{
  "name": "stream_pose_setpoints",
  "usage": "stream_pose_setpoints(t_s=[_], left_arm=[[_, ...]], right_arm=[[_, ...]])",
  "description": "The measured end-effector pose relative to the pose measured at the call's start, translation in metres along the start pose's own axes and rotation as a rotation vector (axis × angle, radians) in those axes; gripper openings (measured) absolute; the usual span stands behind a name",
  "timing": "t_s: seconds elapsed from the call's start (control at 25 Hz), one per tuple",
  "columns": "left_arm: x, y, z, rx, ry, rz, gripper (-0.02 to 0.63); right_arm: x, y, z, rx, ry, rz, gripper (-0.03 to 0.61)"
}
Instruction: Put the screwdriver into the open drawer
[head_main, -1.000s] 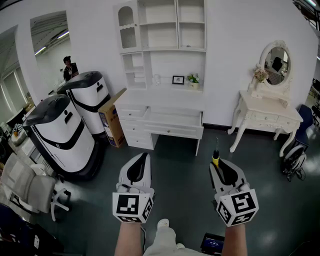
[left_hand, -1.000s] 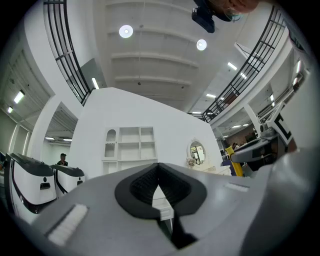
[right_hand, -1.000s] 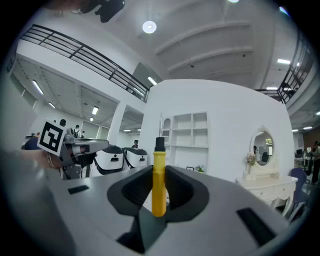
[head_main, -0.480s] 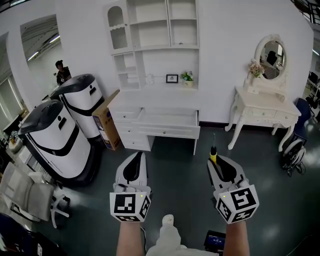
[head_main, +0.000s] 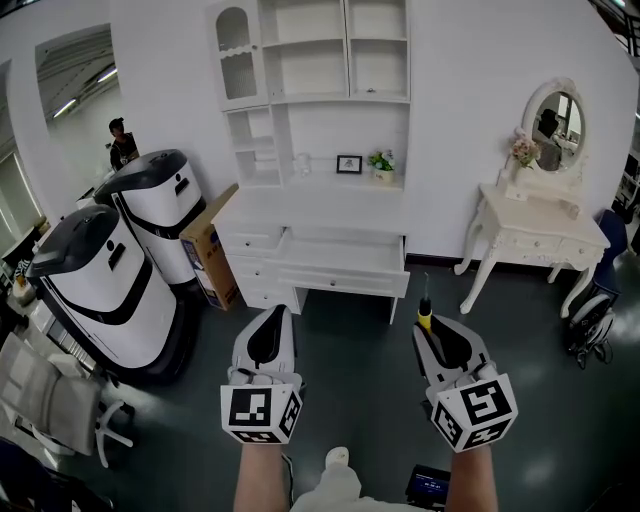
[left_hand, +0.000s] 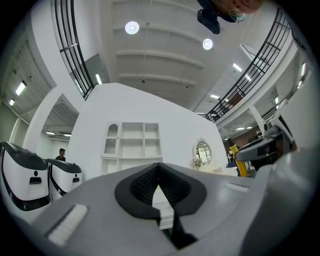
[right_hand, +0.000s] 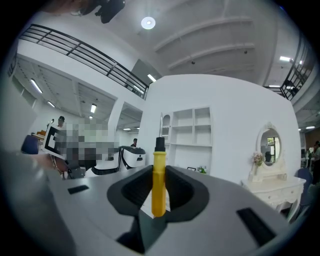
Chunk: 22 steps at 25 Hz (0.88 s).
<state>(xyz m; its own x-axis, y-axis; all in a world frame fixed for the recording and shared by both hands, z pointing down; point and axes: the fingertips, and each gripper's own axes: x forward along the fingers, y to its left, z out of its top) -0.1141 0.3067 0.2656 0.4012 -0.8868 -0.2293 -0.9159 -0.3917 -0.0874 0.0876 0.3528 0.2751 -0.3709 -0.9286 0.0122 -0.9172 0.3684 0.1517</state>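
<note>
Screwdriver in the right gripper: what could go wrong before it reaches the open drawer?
The right gripper pinches the screwdriver only by its slim yellow handle, so it could pivot or slip while carried. Its dark end juts past the jaws and could strike the drawer front instead of clearing it.

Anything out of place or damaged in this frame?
Only minor: a cardboard box sits tilted beside the white desk's left end. The desk's wide drawer stands pulled out, which the task needs. Nothing looks spilled or broken.
</note>
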Motion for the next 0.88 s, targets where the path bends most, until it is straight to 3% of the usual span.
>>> stream_pose_setpoints(t_s=[0.56,0.88], left_arm=[[0.133,0.076,-0.042,-0.019,0.009,-0.051,0.009],[0.175,0.095,-0.051,-0.025,0.005,-0.086,0.009]], right_arm=[[0.145,-0.035,-0.005,-0.002,0.018,-0.046,0.084],[0.185,-0.047,-0.01,0.003,0.035,-0.075,0.084]])
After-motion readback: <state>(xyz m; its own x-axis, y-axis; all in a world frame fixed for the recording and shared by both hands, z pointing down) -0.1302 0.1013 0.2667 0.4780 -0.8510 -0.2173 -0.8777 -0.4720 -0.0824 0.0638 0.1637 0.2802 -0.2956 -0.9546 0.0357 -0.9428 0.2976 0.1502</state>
